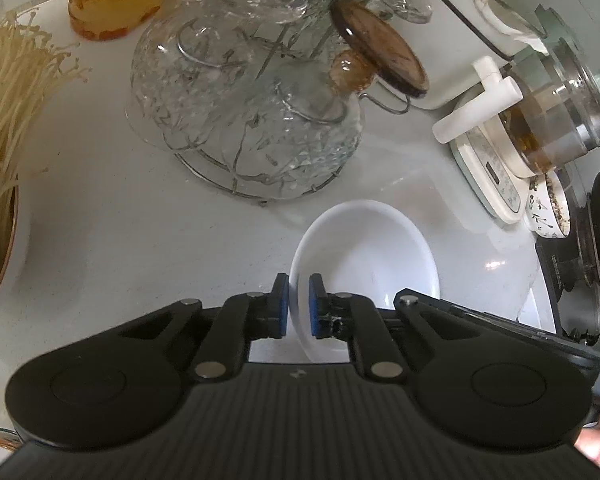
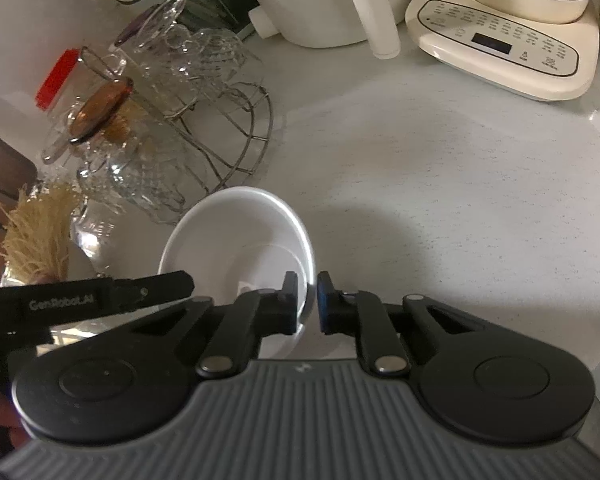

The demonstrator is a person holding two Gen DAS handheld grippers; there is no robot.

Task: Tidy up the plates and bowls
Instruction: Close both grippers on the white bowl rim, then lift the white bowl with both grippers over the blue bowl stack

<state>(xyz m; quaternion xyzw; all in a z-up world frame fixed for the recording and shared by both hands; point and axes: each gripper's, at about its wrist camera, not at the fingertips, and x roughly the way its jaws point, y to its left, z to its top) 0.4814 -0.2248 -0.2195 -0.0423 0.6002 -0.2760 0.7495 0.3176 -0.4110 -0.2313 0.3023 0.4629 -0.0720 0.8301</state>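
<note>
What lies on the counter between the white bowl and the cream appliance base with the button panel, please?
Nothing: in the right wrist view, bare counter runs from the white bowl to the cream appliance base.

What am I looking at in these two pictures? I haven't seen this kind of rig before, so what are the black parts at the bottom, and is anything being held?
No robot arm here: a person carries a two-finger gripper in each hand, each with a fisheye camera looking along its fingers. The black parts are the grippers themselves. One picture is from the left gripper, the other from the right gripper. Both are shut on opposite rims of the same white bowl, which sits on a pale countertop. Nearby are a wire rack of glassware, enoki mushrooms and a cream kettle base.
</note>
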